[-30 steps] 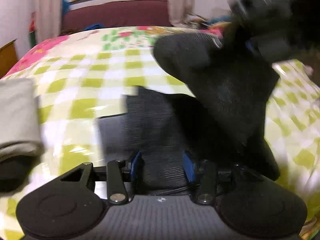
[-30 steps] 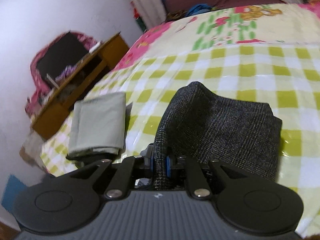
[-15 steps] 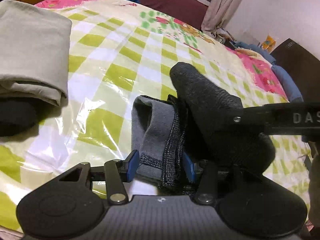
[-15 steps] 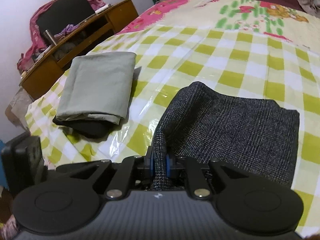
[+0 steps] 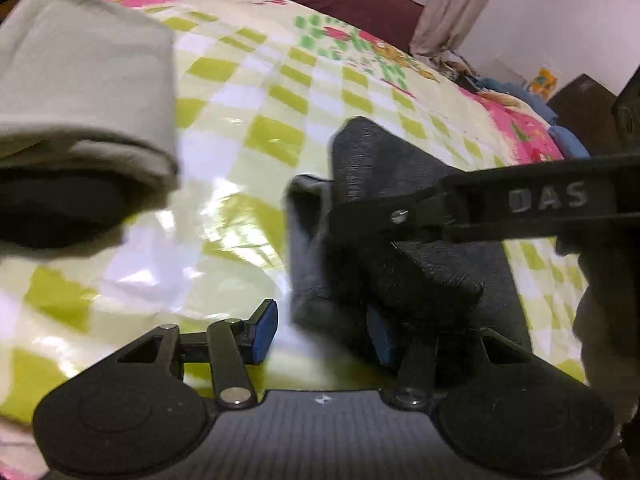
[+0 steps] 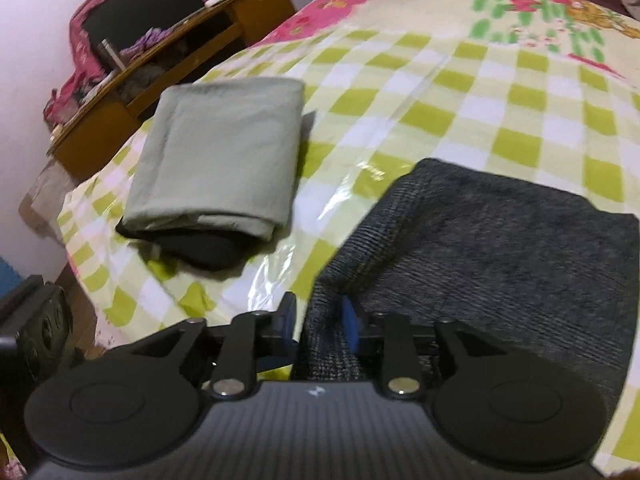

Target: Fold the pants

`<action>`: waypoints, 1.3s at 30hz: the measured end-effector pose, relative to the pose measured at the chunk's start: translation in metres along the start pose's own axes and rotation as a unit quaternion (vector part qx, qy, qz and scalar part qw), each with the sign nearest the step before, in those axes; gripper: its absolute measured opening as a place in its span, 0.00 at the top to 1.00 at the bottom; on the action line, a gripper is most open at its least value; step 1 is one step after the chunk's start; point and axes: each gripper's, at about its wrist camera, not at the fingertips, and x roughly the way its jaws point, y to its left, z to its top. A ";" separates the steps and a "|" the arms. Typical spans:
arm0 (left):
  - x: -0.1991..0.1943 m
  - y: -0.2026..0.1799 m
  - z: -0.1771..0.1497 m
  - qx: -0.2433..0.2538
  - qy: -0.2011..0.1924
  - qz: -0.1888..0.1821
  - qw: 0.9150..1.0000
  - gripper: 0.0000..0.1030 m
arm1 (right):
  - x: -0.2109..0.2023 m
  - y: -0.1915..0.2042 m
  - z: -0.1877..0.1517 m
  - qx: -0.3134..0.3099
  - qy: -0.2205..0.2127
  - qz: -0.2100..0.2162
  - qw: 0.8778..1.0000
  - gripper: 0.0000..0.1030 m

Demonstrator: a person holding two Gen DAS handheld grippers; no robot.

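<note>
Pants (image 6: 500,248) lie folded on the bed (image 6: 460,92). My right tongs (image 6: 318,320) are opening around one edge; my left tongs (image 5: 320,330) are opening too. Pulling away fast could drag the fold open.

Dim indoor light, motion blur, fisheye warping

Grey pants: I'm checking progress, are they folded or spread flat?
Folded. The grey pants lie as a compact, layered rectangle on the checked sheet, with stacked edges showing at the near side.
</note>
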 end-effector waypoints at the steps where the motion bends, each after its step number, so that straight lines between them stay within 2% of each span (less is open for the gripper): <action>1: -0.004 0.003 -0.002 -0.001 -0.001 0.005 1.000 0.40 | -0.001 0.001 0.000 0.003 -0.003 0.010 1.000 0.65; 3: -0.013 0.008 -0.006 0.000 -0.006 0.014 1.000 0.40 | -0.003 -0.002 0.002 0.014 -0.003 0.034 0.999 0.65; 5: -0.025 0.008 -0.007 0.007 -0.019 0.016 1.000 0.40 | -0.011 -0.006 0.006 0.023 -0.009 0.041 0.999 0.65; 9: -0.048 0.001 0.003 0.025 -0.064 0.009 0.998 0.39 | -0.039 -0.023 0.019 0.024 -0.064 0.003 0.998 0.65; 11: -0.052 -0.007 0.012 0.032 -0.087 -0.011 0.996 0.39 | -0.041 -0.033 0.028 0.025 -0.071 -0.022 0.997 0.65; 14: -0.039 -0.029 0.020 0.059 -0.095 -0.030 0.993 0.39 | -0.025 -0.047 0.038 0.018 -0.062 -0.038 0.997 0.65; 17: -0.017 -0.046 0.024 0.081 -0.084 -0.031 0.993 0.39 | 0.005 -0.054 0.047 0.013 -0.033 -0.026 0.999 0.65; 19: -0.006 -0.052 0.024 0.096 -0.080 -0.016 0.992 0.39 | 0.025 -0.055 0.050 0.002 -0.017 -0.021 1.000 0.65; 21: 0.008 -0.056 0.024 0.125 -0.066 0.029 0.989 0.39 | 0.044 -0.055 0.054 -0.017 -0.005 -0.026 0.999 0.65; 22: 0.019 -0.053 0.024 0.128 -0.041 0.059 0.989 0.37 | 0.052 -0.058 0.054 -0.014 -0.001 -0.025 1.000 0.65; 24: 0.033 -0.039 0.024 0.103 -0.009 0.058 0.993 0.32 | 0.067 -0.066 0.057 -0.007 0.003 -0.026 1.000 0.65; 25: 0.036 -0.031 0.026 0.082 -0.001 0.052 0.995 0.26 | 0.075 -0.071 0.057 0.002 0.008 -0.028 1.000 0.65; 27: 0.036 -0.021 0.029 0.053 0.009 0.047 0.997 0.22 | 0.081 -0.079 0.057 0.024 0.012 -0.022 0.999 0.61; 30: 0.021 -0.023 0.027 0.048 -0.006 0.042 0.998 0.22 | 0.056 -0.079 0.053 0.036 -0.029 -0.008 0.999 0.61; 34: 0.004 -0.038 0.023 0.079 -0.042 0.069 0.994 0.24 | -0.003 -0.081 0.035 0.041 -0.084 0.003 0.996 0.60; 37: 0.000 -0.044 0.024 0.084 -0.062 0.076 0.992 0.24 | -0.029 -0.082 0.012 0.039 -0.093 0.001 0.995 0.60; 39: 0.009 -0.047 0.023 0.095 -0.057 0.091 0.990 0.24 | -0.023 -0.085 0.000 0.036 -0.076 -0.016 0.996 0.60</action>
